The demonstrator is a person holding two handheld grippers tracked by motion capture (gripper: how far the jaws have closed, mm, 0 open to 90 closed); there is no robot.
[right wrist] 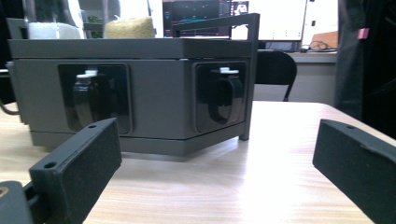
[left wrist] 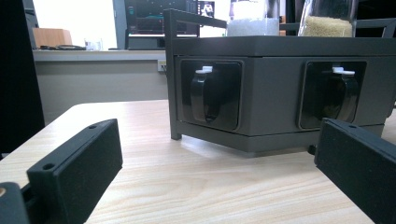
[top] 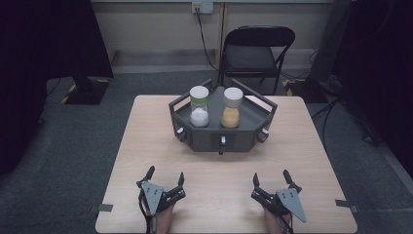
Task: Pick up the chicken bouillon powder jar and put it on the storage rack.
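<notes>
On table (top: 146, 146): left gripper (top: 165, 178), right gripper (top: 271, 179), jaws wide apart, empty; rack (top: 221, 134) beyond.

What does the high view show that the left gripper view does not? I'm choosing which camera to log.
High view alone: both jars' lids, the folding chair, the right gripper. Left gripper view alone: a monitor and a shelf behind the table. Both share the grey caddy, the white-filled jar, the yellow-filled jar, and the left gripper with open jaws.
</notes>
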